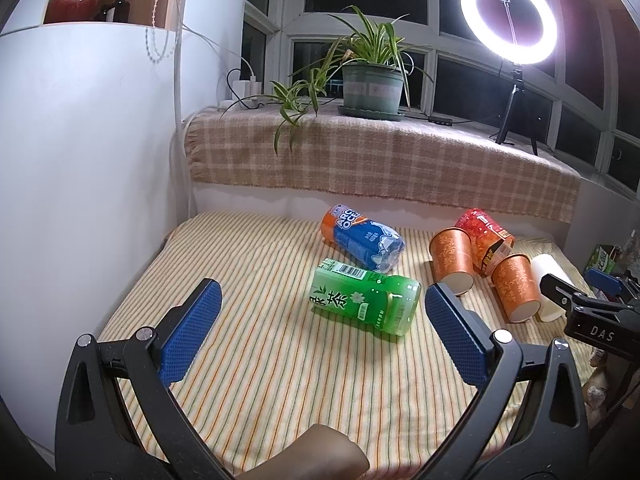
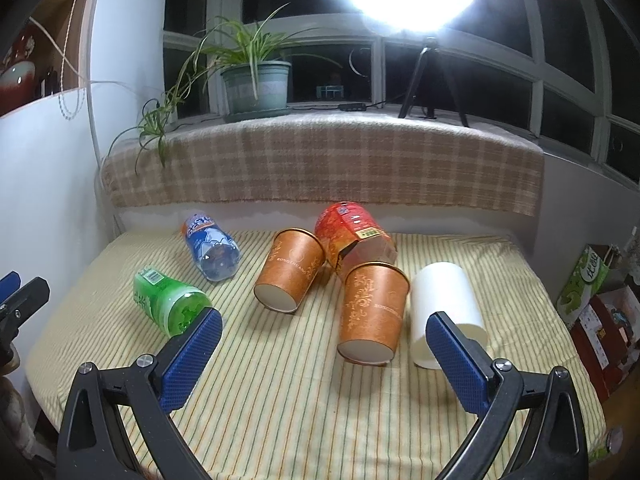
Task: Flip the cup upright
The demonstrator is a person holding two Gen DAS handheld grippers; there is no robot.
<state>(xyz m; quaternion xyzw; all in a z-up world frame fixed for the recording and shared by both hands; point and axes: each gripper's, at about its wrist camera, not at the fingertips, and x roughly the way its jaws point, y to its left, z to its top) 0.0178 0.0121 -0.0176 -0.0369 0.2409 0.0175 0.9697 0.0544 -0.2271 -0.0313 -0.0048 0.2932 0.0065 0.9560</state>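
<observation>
Two orange paper cups lie on their sides on the striped tablecloth, bases toward me: a near one (image 2: 374,312) (image 1: 516,288) and a far one (image 2: 290,270) (image 1: 452,258). A white cup (image 2: 446,304) (image 1: 550,280) lies on its side just right of the near orange cup. My right gripper (image 2: 324,344) is open and empty, hovering just in front of the near orange cup. My left gripper (image 1: 322,320) is open and empty, in front of a green bottle (image 1: 364,306). The right gripper's tip also shows in the left wrist view (image 1: 560,292), near the white cup.
The green bottle (image 2: 170,304), a blue and orange bottle (image 1: 360,240) (image 2: 212,246) and a red tub (image 2: 354,238) (image 1: 486,238) lie on the table (image 2: 280,380). A plaid-covered ledge (image 2: 320,160) behind holds a potted plant (image 2: 256,88) and a ring light (image 1: 508,20). Boxes (image 2: 592,300) stand at the right.
</observation>
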